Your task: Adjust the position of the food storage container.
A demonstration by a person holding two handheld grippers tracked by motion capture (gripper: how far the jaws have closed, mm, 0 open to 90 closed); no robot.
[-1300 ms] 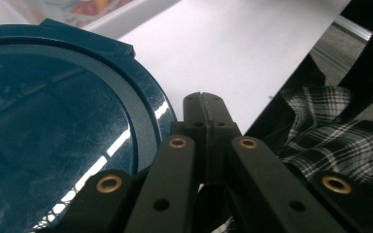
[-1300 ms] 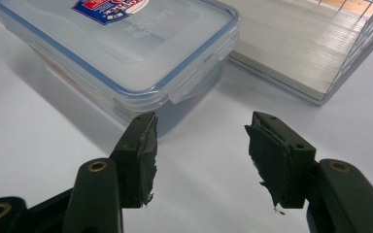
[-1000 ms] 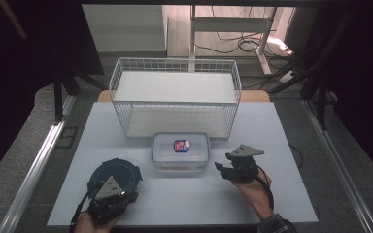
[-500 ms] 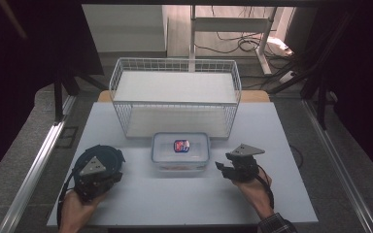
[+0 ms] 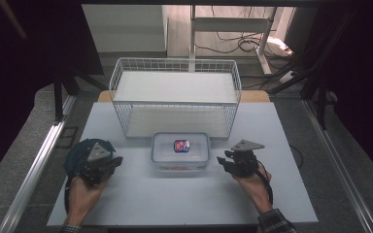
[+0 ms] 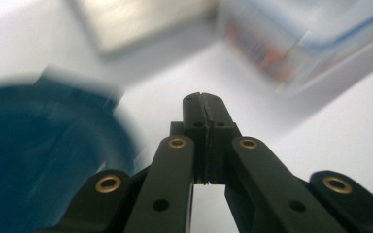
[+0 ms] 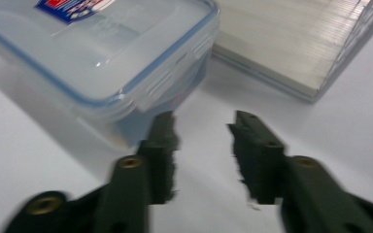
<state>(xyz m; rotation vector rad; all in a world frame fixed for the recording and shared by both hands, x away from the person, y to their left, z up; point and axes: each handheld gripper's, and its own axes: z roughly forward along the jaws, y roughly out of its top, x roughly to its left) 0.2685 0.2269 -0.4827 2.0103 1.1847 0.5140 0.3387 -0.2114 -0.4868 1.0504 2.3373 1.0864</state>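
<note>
L gripper (image 5: 110, 164) jaws together | R gripper (image 5: 224, 162) closing, empty, by box (image 5: 180, 151)

Looks like a lab or test room set up for recording, not anybody's home. The white table (image 5: 184, 204) in the lower half of the high view sits on a bare grey floor (image 5: 19, 194), with aluminium rails (image 5: 34, 170) running along the left and right edges like a rig frame. Black curtains (image 5: 29, 53) close off the upper left and upper right. At top centre, loose cables (image 5: 233, 46) snake over the floor by a white desk frame (image 5: 233, 24).
</note>
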